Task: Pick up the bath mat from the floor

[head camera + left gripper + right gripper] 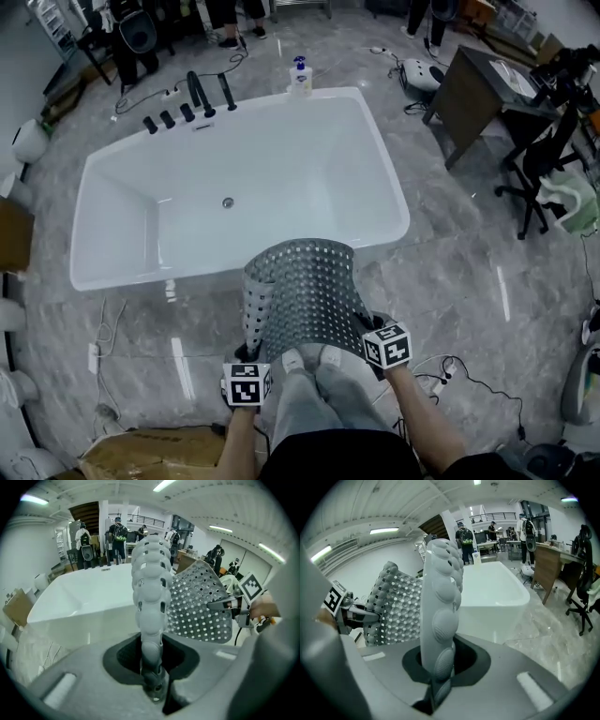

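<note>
The grey perforated bath mat (305,295) hangs in the air in front of me, its far end curling toward the tub. My left gripper (247,356) is shut on its near left corner, and my right gripper (367,330) is shut on the near right corner. In the left gripper view the mat's bumpy edge (150,588) rises straight out of the shut left gripper (153,679), with the right gripper (224,605) across the sheet. In the right gripper view the mat's edge (440,606) is clamped in the right gripper (435,686), and the left gripper (358,615) is at the far side.
A white bathtub (112,202) stands just beyond the mat, with black taps (192,98) and a pump bottle (300,77) on its far rim. A wooden desk (478,94) and office chair (544,159) are at the right. A cardboard box (150,450) and cables (450,375) lie near my feet.
</note>
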Action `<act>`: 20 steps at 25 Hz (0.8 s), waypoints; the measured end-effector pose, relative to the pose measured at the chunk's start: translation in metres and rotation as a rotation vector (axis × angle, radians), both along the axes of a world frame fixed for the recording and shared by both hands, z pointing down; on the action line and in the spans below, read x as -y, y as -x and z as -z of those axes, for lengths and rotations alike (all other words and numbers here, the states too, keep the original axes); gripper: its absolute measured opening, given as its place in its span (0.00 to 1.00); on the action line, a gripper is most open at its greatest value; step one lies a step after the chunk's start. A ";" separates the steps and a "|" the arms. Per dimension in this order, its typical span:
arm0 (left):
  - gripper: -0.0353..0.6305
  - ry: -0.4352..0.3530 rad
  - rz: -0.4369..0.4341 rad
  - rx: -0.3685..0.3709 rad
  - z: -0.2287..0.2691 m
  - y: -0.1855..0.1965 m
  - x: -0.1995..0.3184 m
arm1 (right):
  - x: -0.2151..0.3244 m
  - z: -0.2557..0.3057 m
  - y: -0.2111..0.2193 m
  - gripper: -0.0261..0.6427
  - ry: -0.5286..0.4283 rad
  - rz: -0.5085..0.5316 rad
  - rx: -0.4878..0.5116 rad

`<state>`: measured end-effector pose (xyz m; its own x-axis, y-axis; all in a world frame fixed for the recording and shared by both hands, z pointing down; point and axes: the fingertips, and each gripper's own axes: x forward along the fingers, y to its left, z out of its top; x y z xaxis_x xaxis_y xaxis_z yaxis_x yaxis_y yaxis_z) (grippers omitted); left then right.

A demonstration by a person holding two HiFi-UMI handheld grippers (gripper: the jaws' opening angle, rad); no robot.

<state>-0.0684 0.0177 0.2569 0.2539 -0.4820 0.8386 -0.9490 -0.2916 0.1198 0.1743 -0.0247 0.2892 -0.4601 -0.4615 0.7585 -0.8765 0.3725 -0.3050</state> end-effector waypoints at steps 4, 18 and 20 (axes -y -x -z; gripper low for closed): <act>0.17 -0.101 0.005 0.002 0.044 -0.005 0.032 | 0.030 0.043 -0.002 0.07 -0.092 -0.019 0.018; 0.17 -0.483 0.062 -0.015 0.215 -0.009 0.125 | 0.127 0.224 0.002 0.07 -0.445 -0.039 0.073; 0.17 -0.535 0.075 -0.018 0.242 -0.009 0.134 | 0.136 0.251 0.003 0.07 -0.492 -0.056 0.084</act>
